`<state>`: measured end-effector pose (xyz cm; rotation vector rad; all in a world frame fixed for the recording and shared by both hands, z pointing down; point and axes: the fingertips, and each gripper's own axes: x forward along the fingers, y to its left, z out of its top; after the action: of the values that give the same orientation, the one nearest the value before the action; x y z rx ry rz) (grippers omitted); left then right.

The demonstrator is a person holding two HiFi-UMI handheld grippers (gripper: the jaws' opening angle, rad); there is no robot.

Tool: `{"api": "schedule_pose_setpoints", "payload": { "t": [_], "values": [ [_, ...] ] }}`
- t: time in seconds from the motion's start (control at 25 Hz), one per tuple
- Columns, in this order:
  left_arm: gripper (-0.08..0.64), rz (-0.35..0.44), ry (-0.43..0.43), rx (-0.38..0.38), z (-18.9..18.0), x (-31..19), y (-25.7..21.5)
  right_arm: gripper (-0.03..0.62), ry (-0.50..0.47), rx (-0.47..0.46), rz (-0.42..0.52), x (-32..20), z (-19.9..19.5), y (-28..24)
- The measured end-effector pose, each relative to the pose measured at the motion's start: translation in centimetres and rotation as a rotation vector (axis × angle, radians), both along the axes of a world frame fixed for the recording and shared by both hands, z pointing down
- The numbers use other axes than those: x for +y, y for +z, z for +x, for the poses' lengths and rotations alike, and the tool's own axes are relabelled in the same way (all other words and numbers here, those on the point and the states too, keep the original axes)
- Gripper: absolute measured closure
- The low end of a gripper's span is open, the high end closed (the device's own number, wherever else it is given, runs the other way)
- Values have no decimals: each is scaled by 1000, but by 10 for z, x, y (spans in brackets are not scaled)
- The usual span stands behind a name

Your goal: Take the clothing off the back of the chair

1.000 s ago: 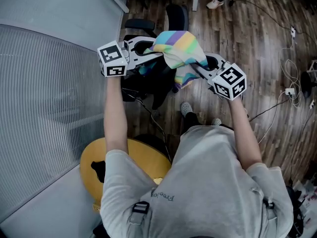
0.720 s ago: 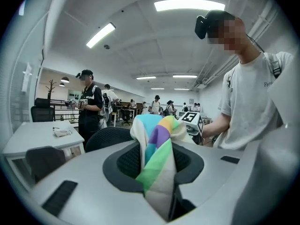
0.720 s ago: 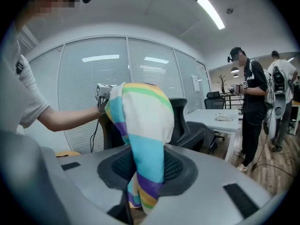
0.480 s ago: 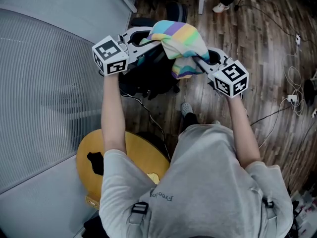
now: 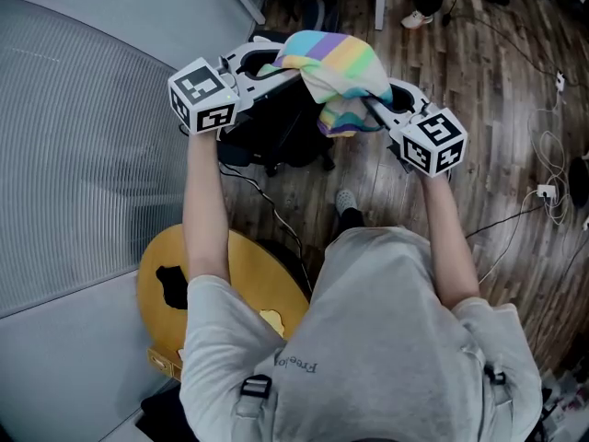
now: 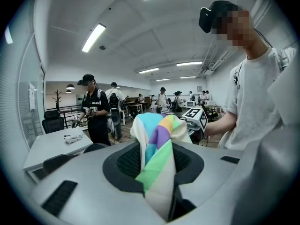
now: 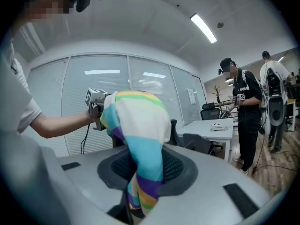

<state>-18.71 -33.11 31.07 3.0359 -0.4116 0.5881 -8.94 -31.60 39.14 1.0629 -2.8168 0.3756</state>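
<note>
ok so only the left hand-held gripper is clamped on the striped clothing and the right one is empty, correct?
Not quite: the right hand-held gripper is not empty. The right gripper view shows the striped clothing pinched between its jaws. The left hand-held gripper is clamped on it, as you said, so both hold the clothing.

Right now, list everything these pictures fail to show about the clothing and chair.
- Chair, head view: its back is covered by the striped clothing; whether they touch is unclear.
- Striped clothing, both gripper views: its lower end disappears behind the left hand-held gripper and the right hand-held gripper clamping it; garment type unclear.
- Small items on the white desk, left gripper view: too small to identify.
</note>
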Motion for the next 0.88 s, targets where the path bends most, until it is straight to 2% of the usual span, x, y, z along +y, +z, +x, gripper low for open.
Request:
{"api": "schedule_pose_setpoints", "payload": {
  "t": [0.4,0.68,0.88],
  "values": [
    [433,-5,8,17,60,48,10,474,97,-59,21,30,71,-2],
    [433,-51,15,81,120,85,20,474,166,-85,11,68,135,1],
    [433,-96,-24,129,161,111,36,474,194,-88,-14,99,176,15]
  ]
}}
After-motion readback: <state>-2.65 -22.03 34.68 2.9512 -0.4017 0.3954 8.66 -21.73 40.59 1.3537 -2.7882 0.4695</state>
